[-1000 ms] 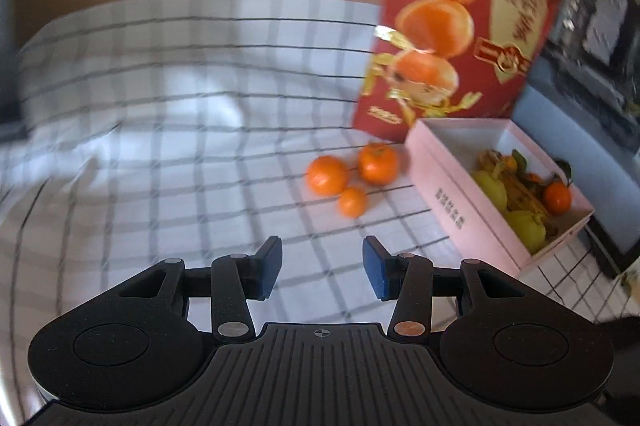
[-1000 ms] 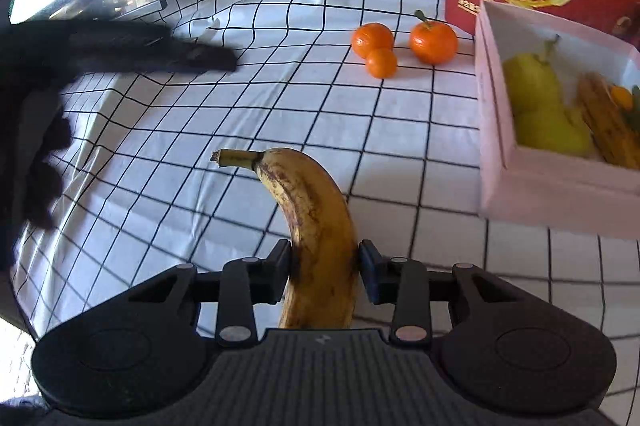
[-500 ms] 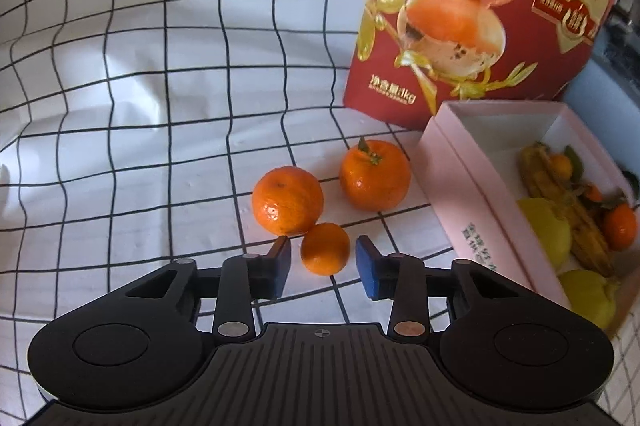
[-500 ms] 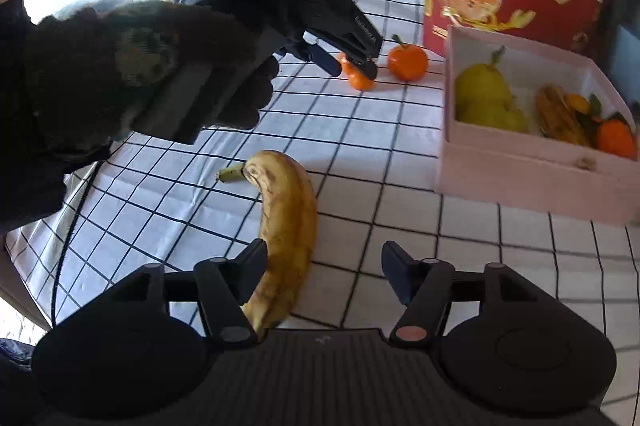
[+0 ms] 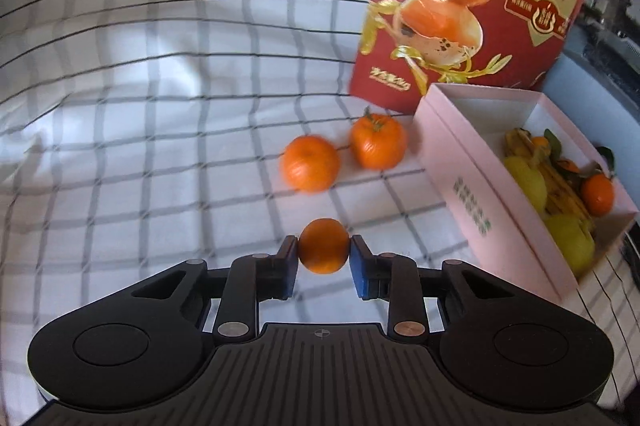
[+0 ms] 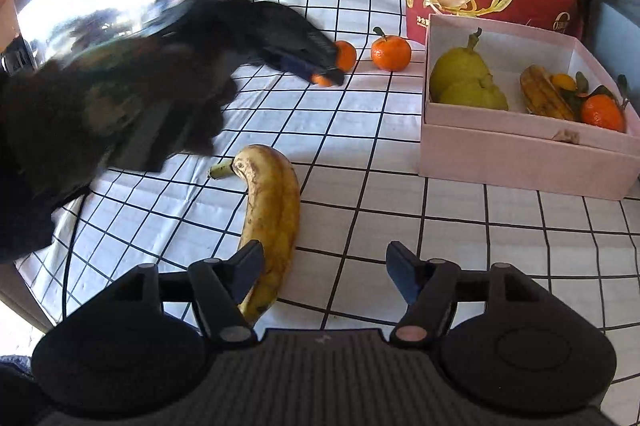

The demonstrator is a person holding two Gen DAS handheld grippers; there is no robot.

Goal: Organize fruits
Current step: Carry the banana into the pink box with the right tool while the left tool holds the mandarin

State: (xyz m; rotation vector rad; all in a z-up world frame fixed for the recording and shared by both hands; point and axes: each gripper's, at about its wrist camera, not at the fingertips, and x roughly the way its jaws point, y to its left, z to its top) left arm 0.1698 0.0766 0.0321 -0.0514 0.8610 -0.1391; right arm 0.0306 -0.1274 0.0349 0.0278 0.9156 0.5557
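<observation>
Checked tablecloth (image 5: 160,130) covers the table. Left gripper (image 5: 324,258) is clamped on 1 small orange (image 5: 324,246); 2 larger oranges (image 5: 310,164) sit beyond, left of the pink box (image 5: 472,186). Right gripper (image 6: 324,270) is spread wide, its left finger beside the banana (image 6: 272,210), seen only in the right view.

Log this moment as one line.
left tongs: shut on small mandarin | right tongs: open, banana on cloth | pink box: partly filled
</observation>
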